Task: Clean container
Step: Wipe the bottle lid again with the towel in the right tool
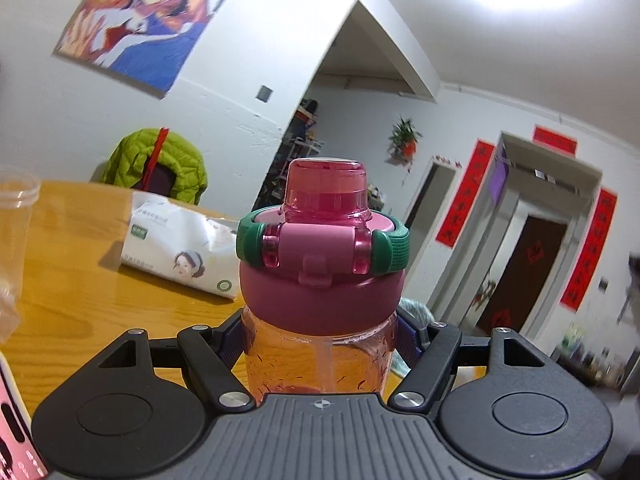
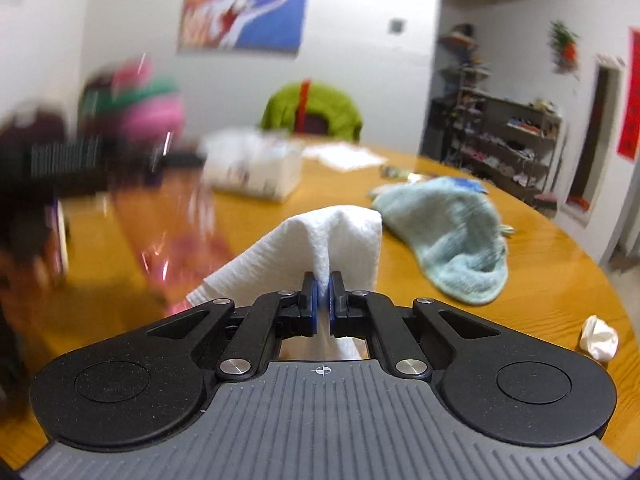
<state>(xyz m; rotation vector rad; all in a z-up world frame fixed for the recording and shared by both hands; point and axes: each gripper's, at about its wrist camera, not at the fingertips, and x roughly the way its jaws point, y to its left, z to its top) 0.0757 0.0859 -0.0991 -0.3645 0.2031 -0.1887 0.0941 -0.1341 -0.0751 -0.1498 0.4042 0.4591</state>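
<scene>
Bottle (image 1: pixel 320 280) in left claw (image 1: pixel 320 344) (right claw (image 2: pixel 323 304) pinches tissue (image 2: pixel 320 236)).

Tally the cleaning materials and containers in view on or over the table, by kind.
Bottles: 1, the pink bottle held in the left tongs.
Clear cups: 1, cup at the left edge.
Paper towels: 1, towel pinched in the right tongs.
Cloths: 1, blue cloth.
Tissue packs: 1, pack.
Crumpled wads: 1, wad.
Total: 6.
</scene>
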